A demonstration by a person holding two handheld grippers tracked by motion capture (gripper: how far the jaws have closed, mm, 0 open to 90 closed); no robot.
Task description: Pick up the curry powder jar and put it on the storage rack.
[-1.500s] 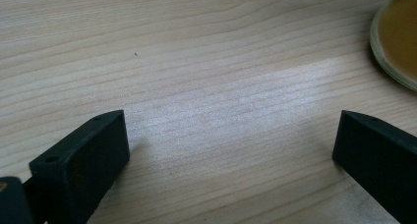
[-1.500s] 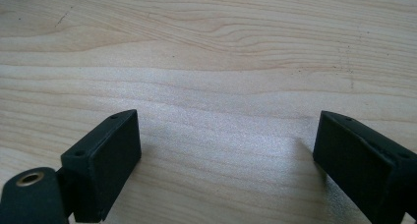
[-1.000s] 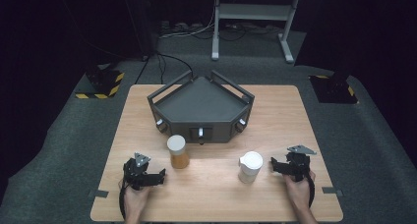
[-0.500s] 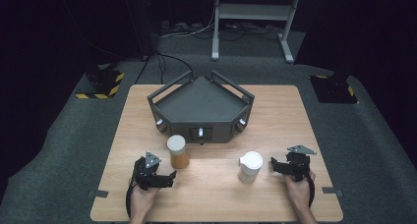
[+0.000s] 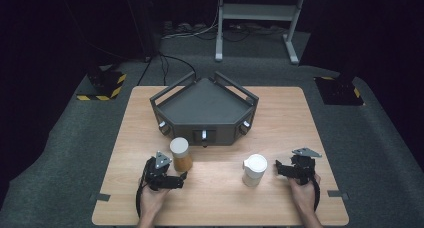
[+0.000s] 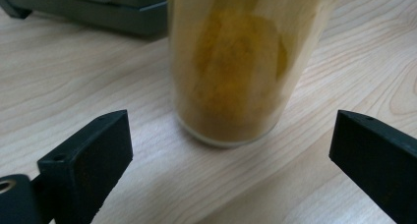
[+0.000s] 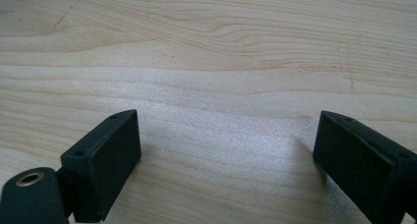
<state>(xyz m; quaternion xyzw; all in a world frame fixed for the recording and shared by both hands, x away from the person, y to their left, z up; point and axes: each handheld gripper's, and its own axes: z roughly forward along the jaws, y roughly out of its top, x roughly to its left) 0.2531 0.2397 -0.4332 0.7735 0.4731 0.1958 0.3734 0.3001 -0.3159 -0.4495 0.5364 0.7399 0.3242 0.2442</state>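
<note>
Near the table's point(image 5: 300, 113) front edge, left of middle, the amber jar point(image 5: 180, 154) stands upright just ahead of the left gripper point(image 5: 181, 178), whose spread jaws have just been narrowing, nothing pinched between them. An off-centre approach could tip it. The right gripper point(image 5: 278, 168) rests spread, empty.

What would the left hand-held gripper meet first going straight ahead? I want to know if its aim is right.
Most likely the amber jar, centred just ahead of the open left hand-held gripper, not yet touching.
</note>
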